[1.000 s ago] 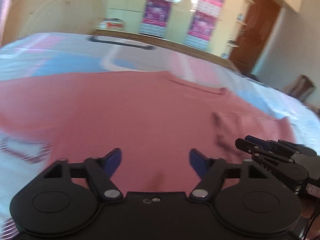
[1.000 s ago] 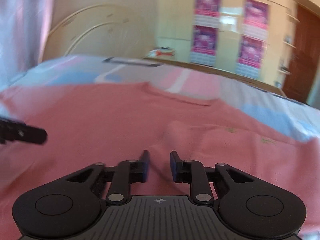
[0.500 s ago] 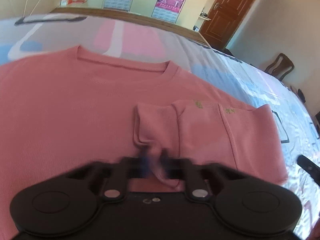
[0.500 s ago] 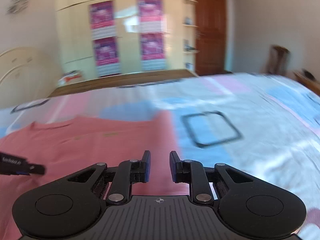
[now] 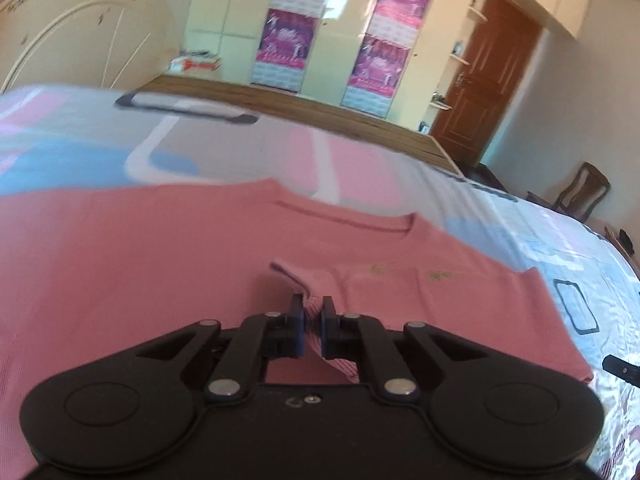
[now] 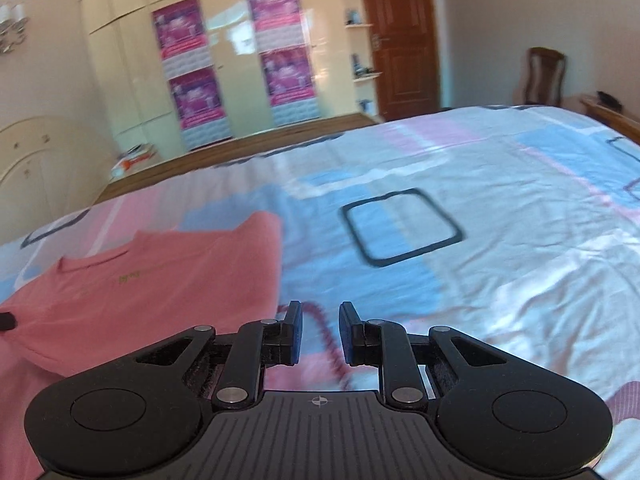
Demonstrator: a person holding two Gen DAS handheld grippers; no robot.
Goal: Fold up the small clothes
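A pink T-shirt [image 5: 140, 260] lies flat on the bed with its neckline toward the far side. Its right sleeve [image 5: 420, 300] is folded in over the body. My left gripper [image 5: 311, 312] is shut on a raised pinch of that folded sleeve's fabric. The right gripper [image 6: 319, 320] hovers over the bedsheet just past the shirt's right edge, with its jaws a little apart and nothing between them. In the right wrist view the shirt [image 6: 160, 280] fills the lower left. A tip of the right gripper [image 5: 620, 372] shows at the left wrist view's right edge.
The bed carries a patterned sheet [image 6: 440, 200] of pink, blue and white with dark outlined squares. Beyond it stand cream wardrobes with purple posters [image 5: 384, 40], a brown door [image 5: 492, 80], a wooden chair [image 6: 544, 76] and a cream headboard [image 5: 72, 32].
The left gripper went from wide open to shut on the folded sleeve's fabric. The right gripper swung right, off the shirt and out over the bare sheet.
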